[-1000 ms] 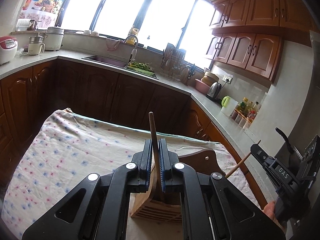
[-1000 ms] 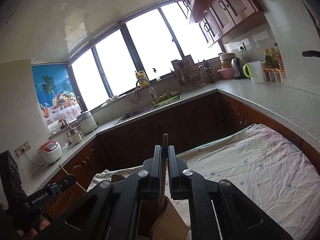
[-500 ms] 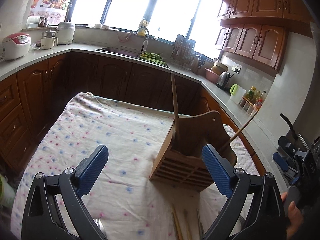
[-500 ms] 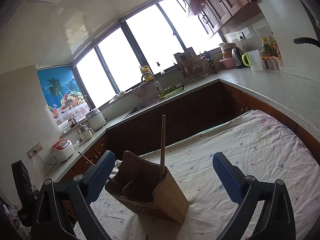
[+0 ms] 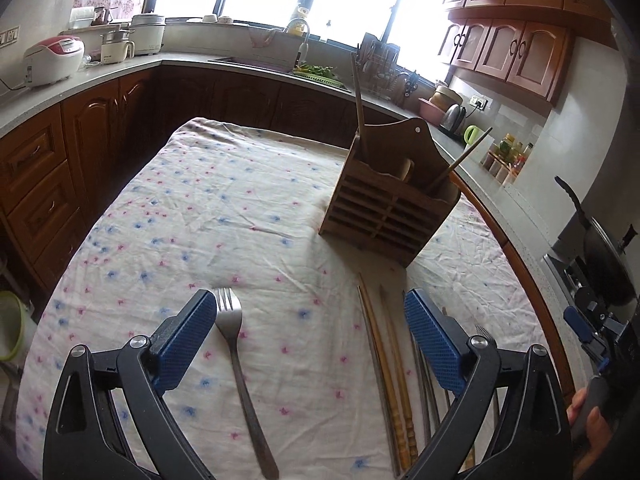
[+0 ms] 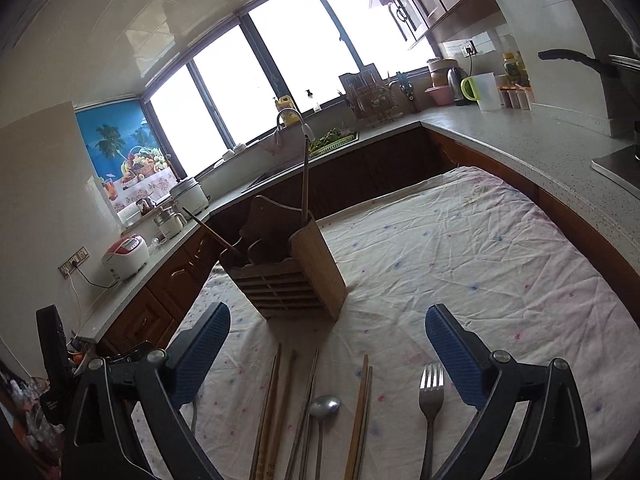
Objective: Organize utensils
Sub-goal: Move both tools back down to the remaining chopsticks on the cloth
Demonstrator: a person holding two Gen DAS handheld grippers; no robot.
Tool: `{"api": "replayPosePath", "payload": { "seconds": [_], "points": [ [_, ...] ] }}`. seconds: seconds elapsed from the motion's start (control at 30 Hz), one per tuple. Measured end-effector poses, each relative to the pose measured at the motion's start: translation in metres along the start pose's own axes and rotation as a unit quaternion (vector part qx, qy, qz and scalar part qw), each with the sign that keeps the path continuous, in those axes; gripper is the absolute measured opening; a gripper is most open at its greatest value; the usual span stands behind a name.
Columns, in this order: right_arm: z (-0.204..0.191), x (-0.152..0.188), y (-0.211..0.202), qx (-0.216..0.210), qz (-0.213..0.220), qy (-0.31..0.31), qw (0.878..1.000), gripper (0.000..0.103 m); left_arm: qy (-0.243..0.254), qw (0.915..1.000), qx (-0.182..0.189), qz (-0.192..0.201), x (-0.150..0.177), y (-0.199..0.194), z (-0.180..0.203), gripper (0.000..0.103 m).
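**Mia:** Why are the two black grippers with blue pads so wide open?

**Dad:** They hold nothing right now. The left gripper (image 5: 310,332) has its fingers spread wide over the flowery white tablecloth (image 5: 192,208), and a shiny metal fork (image 5: 236,344) lies between them, close to the left pad. The right gripper (image 6: 328,348) is spread wide too, low over the near end of the table.

**Mia:** What lies under that one?

**Dad:** Long wooden chopsticks (image 6: 276,400), a small metal spoon (image 6: 324,406) and another metal fork (image 6: 430,396), side by side, all pointing away. I think they wait in a row so each is easy to pick.

**Mia:** And the brown wooden box farther off?

**Dad:** That slatted wooden utensil holder (image 5: 390,208) stands upright in the middle of the table. Two thin wooden sticks (image 5: 360,108) already poke out of it, one at each end. I guess the rest belong there too.

**Mia:** Do both cameras show the same things?

**Dad:** No. Only the right one shows the spoon. Only the left one shows the lone fork on the left, and a black pan (image 5: 592,240) far right.
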State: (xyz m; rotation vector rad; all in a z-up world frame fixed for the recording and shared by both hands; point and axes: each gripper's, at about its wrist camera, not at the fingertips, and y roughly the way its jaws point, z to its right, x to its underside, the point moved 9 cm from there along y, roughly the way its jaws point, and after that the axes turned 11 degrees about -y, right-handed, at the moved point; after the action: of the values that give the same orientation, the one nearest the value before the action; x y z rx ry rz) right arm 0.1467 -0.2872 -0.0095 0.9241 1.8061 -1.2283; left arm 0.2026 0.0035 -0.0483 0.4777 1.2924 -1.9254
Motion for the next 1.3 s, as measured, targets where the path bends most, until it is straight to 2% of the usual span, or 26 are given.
{"api": "replayPosePath", "payload": {
  "seconds": [0.13,0.33,0.57,0.63,0.73,0.87,1.0,1.17,1.2,1.3],
  "points": [
    [-0.001,0.032,-0.015,0.025,-0.022,-0.016,0.999,0.1,0.019,0.9995,-0.009,-0.025,0.028,-0.001,-0.002,0.097],
    [0.002,0.068,-0.017,0.04,-0.056,-0.029,0.997,0.099,0.037,0.9983,-0.009,-0.045,0.057,0.0,0.003,0.097],
    [0.002,0.074,-0.011,0.041,-0.073,-0.036,0.996,0.097,0.053,0.9969,-0.005,-0.058,0.063,0.01,0.018,0.096],
    [0.001,0.075,-0.009,0.041,-0.076,-0.039,0.995,0.095,0.06,0.9962,-0.001,-0.064,0.064,0.014,0.023,0.091],
    [0.0,0.075,-0.003,0.039,-0.084,-0.042,0.995,0.085,0.064,0.995,0.002,-0.077,0.065,0.022,0.028,0.084],
    [0.0,0.076,0.007,0.034,-0.102,-0.038,0.994,0.058,0.06,0.9927,0.012,-0.104,0.067,0.037,0.034,0.069],
    [-0.002,0.077,0.021,0.017,-0.12,-0.031,0.992,0.038,0.059,0.9884,0.027,-0.137,0.069,0.055,0.043,0.045],
    [-0.005,0.079,0.046,-0.003,-0.152,-0.026,0.988,0.02,0.076,0.9837,0.025,-0.161,0.067,0.08,0.058,0.027],
    [-0.007,0.08,0.052,-0.006,-0.16,-0.025,0.987,0.02,0.08,0.9831,0.021,-0.163,0.066,0.085,0.059,0.023],
    [-0.007,0.084,0.07,-0.01,-0.181,-0.025,0.983,0.018,0.087,0.9816,0.013,-0.169,0.063,0.1,0.063,0.022]
  ]
}}
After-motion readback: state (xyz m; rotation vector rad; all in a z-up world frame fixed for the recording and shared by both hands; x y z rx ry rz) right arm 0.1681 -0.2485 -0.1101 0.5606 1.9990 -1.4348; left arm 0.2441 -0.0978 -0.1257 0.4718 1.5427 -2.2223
